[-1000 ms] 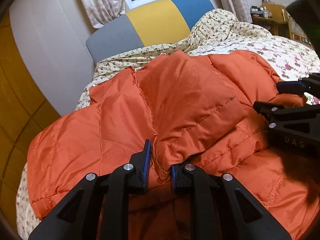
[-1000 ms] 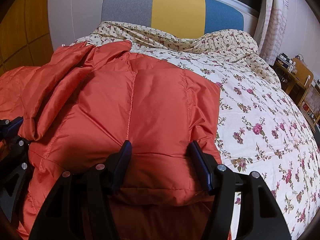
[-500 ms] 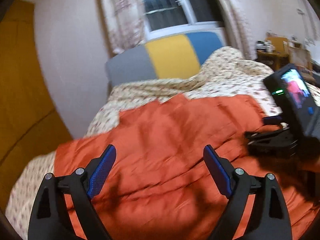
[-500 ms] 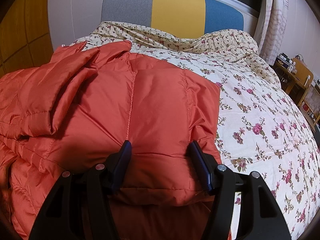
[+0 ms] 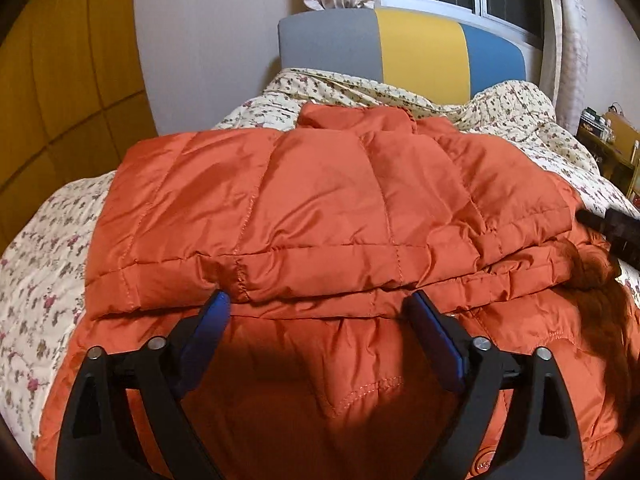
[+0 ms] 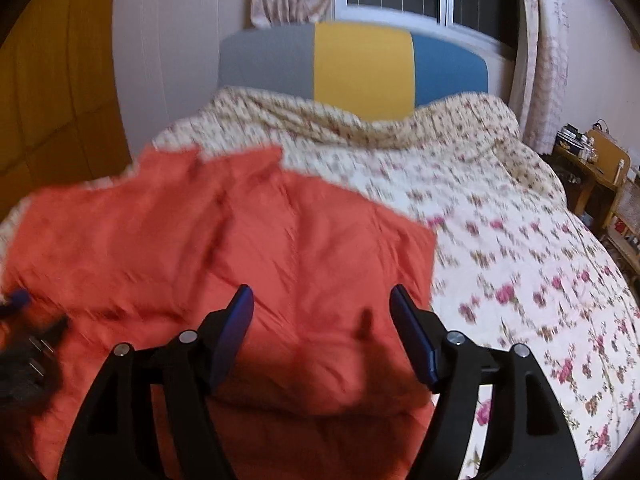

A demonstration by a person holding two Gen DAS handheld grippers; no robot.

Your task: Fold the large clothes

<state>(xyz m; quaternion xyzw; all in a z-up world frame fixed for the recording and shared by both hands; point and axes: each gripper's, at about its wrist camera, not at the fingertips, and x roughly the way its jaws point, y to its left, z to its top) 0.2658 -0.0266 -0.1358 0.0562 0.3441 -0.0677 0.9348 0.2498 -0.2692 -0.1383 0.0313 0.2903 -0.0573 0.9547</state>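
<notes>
An orange quilted jacket (image 5: 328,208) lies folded over itself on the floral bedspread (image 6: 500,240) of the bed. The left tool (image 5: 320,312) gapes wide at the fold's edge, gripping nothing. The right tool (image 6: 322,304), jaws just widening, hangs empty above the jacket's right side.

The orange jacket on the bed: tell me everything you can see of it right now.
The orange jacket is a shiny quilted puffer with stitched panels. It lies folded on the floral bedspread, an upper layer doubled over a lower one, hems stacked toward the camera, what looks like its collar toward the headboard. The left gripper is open at the folded edge; I cannot tell if the tips touch it. The right gripper is open above the jacket's right side, gripping nothing.
</notes>
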